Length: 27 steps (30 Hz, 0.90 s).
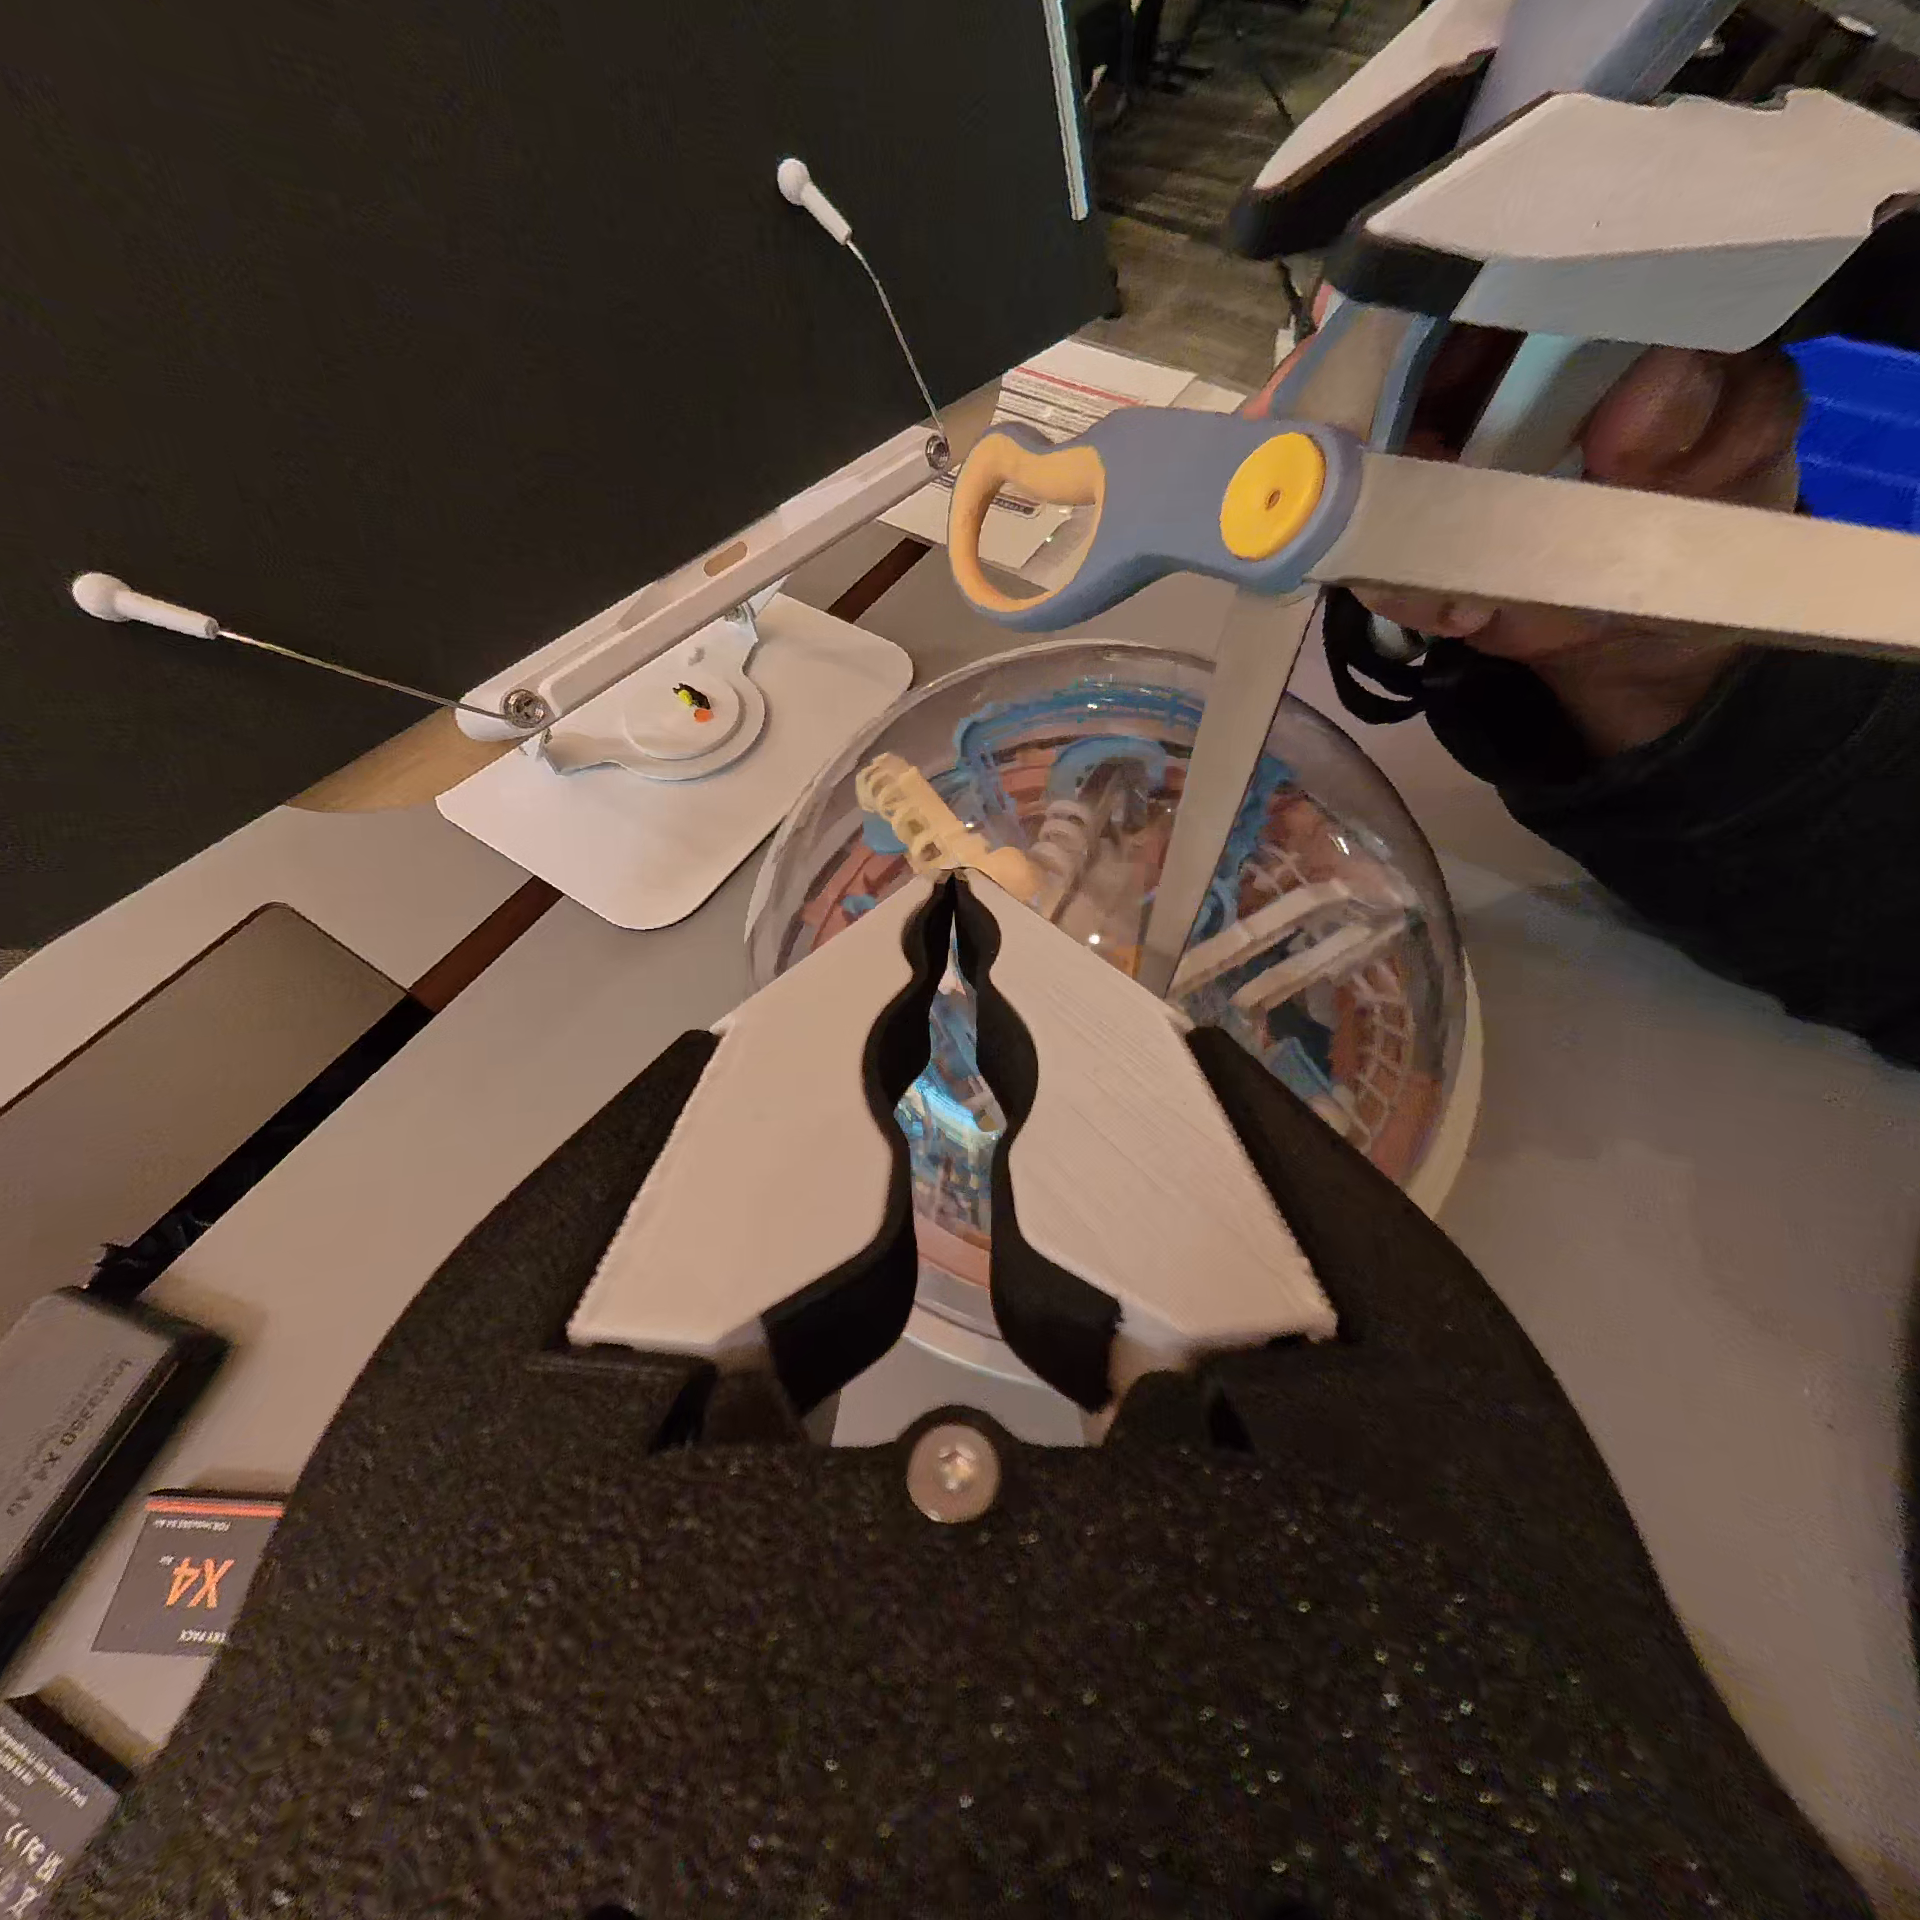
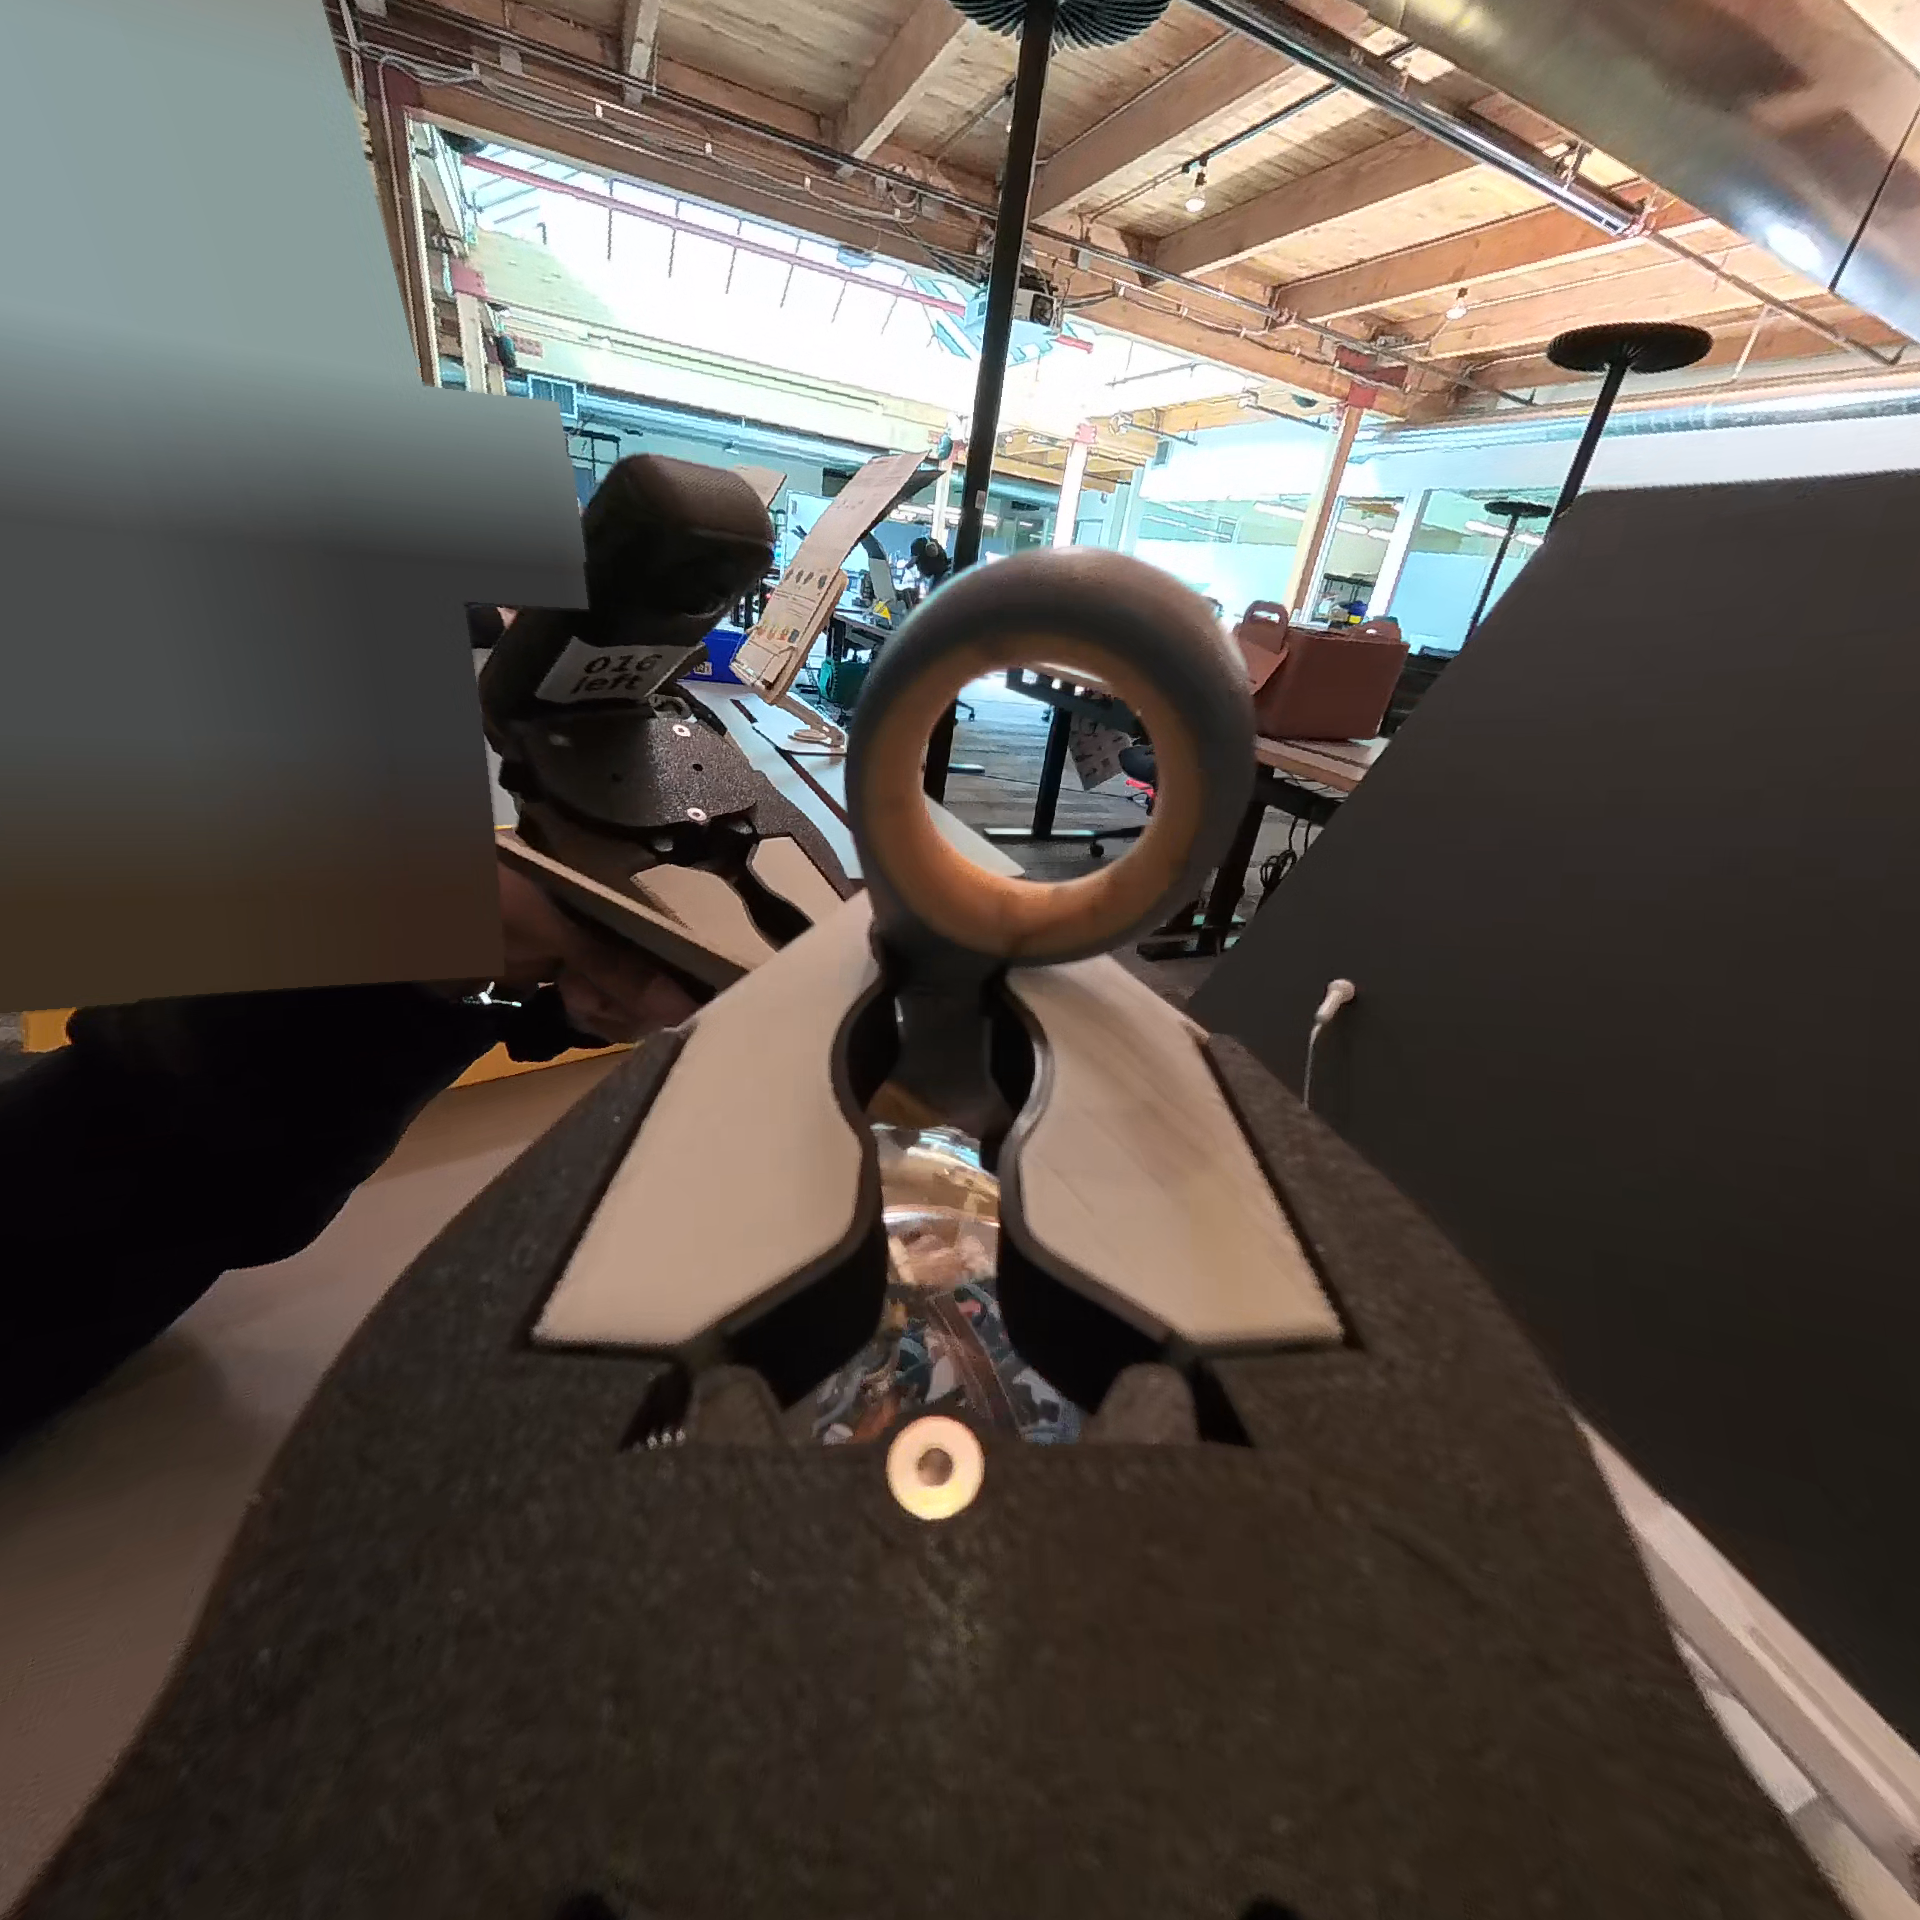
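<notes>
My left gripper (image 1: 951,883) is shut with its tips together, empty, just above a clear plastic maze ball (image 1: 1351,1039) on the grey table (image 1: 1683,1403). My right gripper (image 2: 940,961) is shut on one handle of open blue-and-yellow scissors (image 1: 1273,497); it also shows in the left wrist view (image 1: 1340,265) at upper right. The handle's ring (image 2: 1049,769) sticks out past the right fingertips. One blade (image 1: 1216,810) points down against the ball, the other runs off to the right. The left gripper (image 2: 665,800) shows far off in the right wrist view.
A white antenna unit (image 1: 665,717) with two thin wire arms sits on a white pad behind the ball. A black panel (image 1: 416,312) stands along the table's far edge. Dark boxes (image 1: 83,1434) lie at lower left. A person's hand (image 1: 1662,416) holds the right gripper.
</notes>
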Each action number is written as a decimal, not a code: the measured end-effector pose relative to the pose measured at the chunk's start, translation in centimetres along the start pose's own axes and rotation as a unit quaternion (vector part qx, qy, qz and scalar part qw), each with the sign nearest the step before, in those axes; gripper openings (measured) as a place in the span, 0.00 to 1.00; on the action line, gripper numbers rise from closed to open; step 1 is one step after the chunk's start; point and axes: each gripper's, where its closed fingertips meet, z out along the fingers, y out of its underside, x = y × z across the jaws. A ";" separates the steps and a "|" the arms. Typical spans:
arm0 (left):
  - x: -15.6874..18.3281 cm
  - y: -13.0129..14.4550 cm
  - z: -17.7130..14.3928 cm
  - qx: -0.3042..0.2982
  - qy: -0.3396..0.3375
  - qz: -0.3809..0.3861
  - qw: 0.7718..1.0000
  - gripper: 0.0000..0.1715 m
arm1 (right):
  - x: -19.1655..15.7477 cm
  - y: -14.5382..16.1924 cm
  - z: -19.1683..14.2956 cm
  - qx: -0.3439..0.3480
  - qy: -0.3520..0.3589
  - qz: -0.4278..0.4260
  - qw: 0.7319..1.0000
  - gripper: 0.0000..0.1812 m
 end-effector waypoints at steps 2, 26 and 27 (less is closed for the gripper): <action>-0.1 0.1 0.1 0.000 -0.001 0.001 1.000 0.00 | 0.6 -0.7 -0.4 0.005 0.014 -0.008 1.000 0.05; 0.7 -0.1 -0.5 -0.006 -0.023 0.010 1.000 0.13 | 6.8 -1.3 -5.2 -0.032 0.133 -0.050 0.989 0.05; 0.6 0.5 -1.1 -0.013 -0.041 0.004 0.999 0.19 | 6.9 -1.2 -5.3 -0.032 0.134 -0.049 0.989 0.05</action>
